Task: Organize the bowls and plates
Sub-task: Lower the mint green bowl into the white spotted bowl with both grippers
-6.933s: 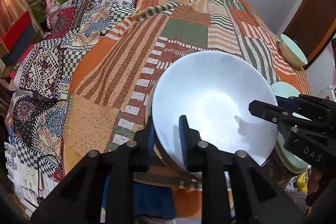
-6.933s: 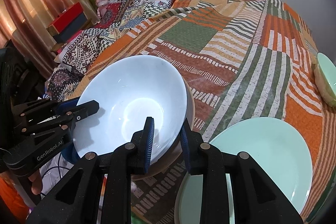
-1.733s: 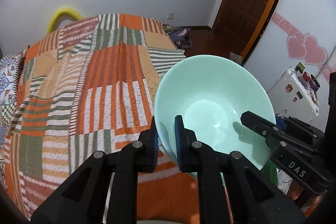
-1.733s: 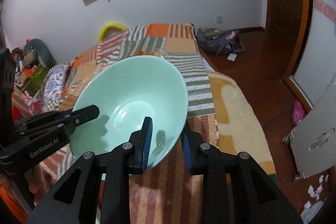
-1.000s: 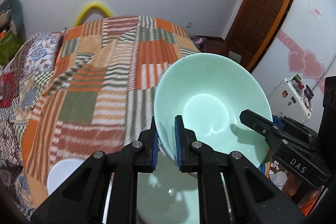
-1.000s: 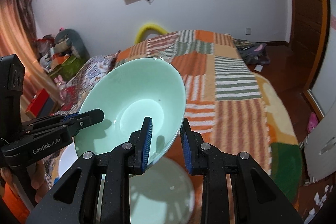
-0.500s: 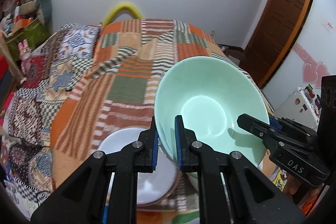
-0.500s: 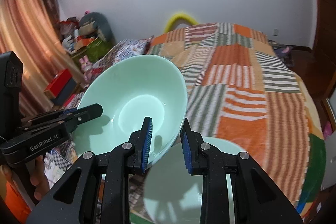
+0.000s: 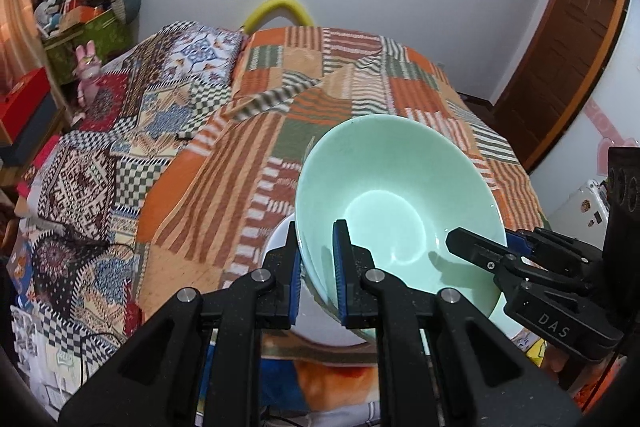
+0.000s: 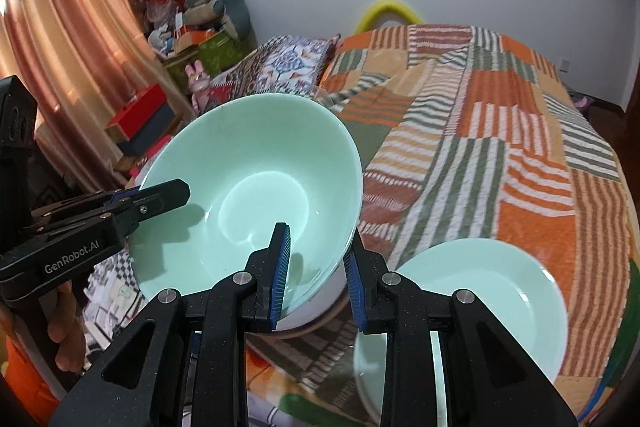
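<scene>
A mint green bowl [image 9: 396,203] [image 10: 248,195] hangs in the air between both grippers. My left gripper [image 9: 318,271] is shut on its near left rim, and it also shows from the side as the left gripper [image 10: 176,193]. My right gripper [image 10: 316,269] is shut on the near right rim, and appears as the right gripper [image 9: 454,237] at the bowl's right edge. Directly under the green bowl sits a white bowl [image 9: 316,323] [image 10: 312,307] on a tan plate [image 10: 316,327]. A mint green plate [image 10: 480,299] lies on the bed to the right.
A patchwork quilt [image 9: 248,147] [image 10: 500,147] covers the bed. Boxes and soft toys [image 9: 80,15] are piled at the far left by an orange curtain [image 10: 60,39]. A wooden door [image 9: 568,47] stands at the right. A hand [image 10: 64,323] grips the left tool.
Both grippers have swung left across the bed with the green bowl. It now hangs over the white bowl, and the green plate sits off to the right.
</scene>
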A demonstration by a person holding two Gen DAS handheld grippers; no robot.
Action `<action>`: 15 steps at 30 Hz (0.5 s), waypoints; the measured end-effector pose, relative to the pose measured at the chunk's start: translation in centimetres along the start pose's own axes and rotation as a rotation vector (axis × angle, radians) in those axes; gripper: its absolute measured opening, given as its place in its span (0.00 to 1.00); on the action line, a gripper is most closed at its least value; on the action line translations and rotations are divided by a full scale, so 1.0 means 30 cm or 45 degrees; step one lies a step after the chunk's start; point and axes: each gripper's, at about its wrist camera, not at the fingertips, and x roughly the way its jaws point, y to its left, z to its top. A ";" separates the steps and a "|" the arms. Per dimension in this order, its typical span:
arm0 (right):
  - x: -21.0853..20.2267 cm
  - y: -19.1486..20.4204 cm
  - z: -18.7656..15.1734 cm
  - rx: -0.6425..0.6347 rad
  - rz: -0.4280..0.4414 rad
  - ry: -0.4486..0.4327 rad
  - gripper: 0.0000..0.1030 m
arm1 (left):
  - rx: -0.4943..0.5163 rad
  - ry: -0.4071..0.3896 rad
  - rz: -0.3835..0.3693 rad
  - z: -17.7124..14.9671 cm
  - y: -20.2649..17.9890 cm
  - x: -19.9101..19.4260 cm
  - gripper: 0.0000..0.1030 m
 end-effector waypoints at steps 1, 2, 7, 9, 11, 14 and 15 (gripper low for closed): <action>0.011 0.009 -0.004 -0.004 0.001 0.012 0.24 | -0.009 0.006 0.001 -0.007 0.008 0.004 0.13; 0.019 0.018 -0.008 -0.007 0.002 0.023 0.24 | -0.018 0.012 0.000 -0.012 0.019 0.012 0.13; 0.057 0.038 -0.029 -0.018 -0.006 0.071 0.24 | -0.068 0.051 -0.007 -0.046 0.063 0.056 0.13; 0.069 0.038 -0.036 -0.020 -0.014 0.087 0.24 | -0.080 0.069 -0.010 -0.060 0.073 0.079 0.13; 0.080 0.037 -0.041 -0.019 -0.019 0.104 0.24 | -0.077 0.082 -0.004 -0.072 0.074 0.094 0.13; 0.096 0.037 -0.052 -0.017 -0.027 0.131 0.24 | -0.059 0.093 0.021 -0.092 0.075 0.122 0.13; 0.104 0.036 -0.055 -0.018 -0.031 0.141 0.24 | -0.055 0.094 0.031 -0.098 0.075 0.132 0.13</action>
